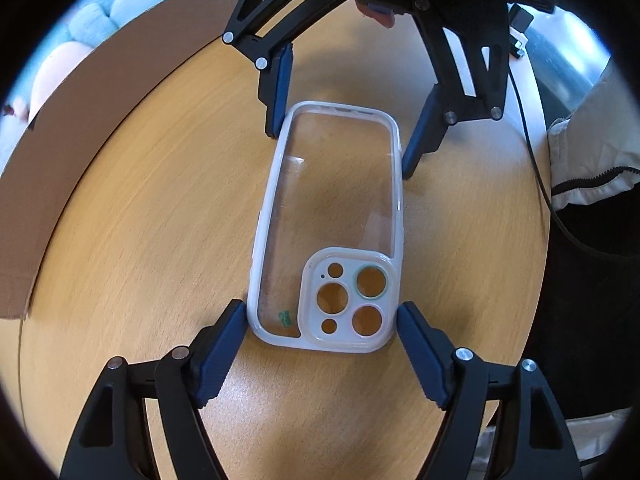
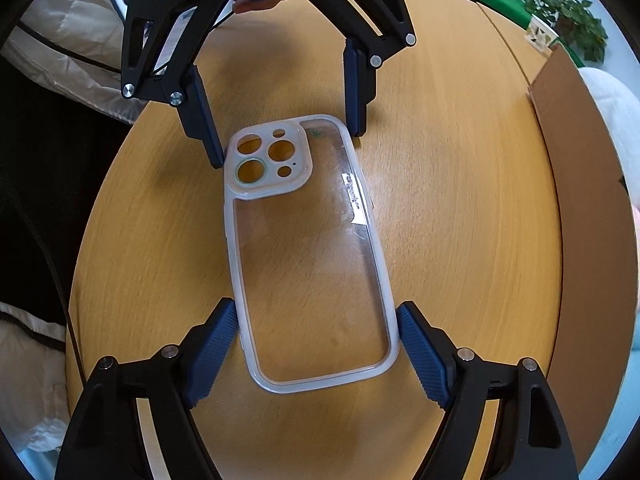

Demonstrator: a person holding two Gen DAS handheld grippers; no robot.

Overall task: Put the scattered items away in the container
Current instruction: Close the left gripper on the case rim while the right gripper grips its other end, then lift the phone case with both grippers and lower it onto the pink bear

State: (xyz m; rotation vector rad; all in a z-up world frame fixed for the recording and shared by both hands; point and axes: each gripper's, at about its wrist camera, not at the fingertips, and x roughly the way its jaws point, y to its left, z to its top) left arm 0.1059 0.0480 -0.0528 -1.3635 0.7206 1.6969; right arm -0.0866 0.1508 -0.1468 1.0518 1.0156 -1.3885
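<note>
— While your left gripper (image 1: pixel 320 316) points down at the table (image 1: pixel 140 240), what lies between its fingers?

— The clear phone case (image 1: pixel 332 200), flat on the wood. Its camera-cutout end sits between your two blue pads. The pad on the left of that view (image 1: pixel 224 344) meets the case's corner, and the pad on the right (image 1: pixel 420 344) meets the opposite long edge. You are clamped on the case there.

— And outside those fingers?

— Beyond the left-hand finger, well apart from it, a cardboard flap (image 1: pixel 80 140) stands at the table's rim. Beyond the right-hand finger, past the rim, there is a white jacket (image 1: pixel 580 160).

— What about the right gripper (image 2: pixel 318 312)?

— You have it facing the left one, straddling the case's plain end. In its own view, the pad on the left (image 2: pixel 212 344) stands just beside one long edge and the pad on the right (image 2: pixel 424 348) just beside the other. The jaws are spread slightly wider than the case, so you are not squeezing it. The case lies centred between those fingers and reaches away from them to the left gripper's fingertips.
</note>
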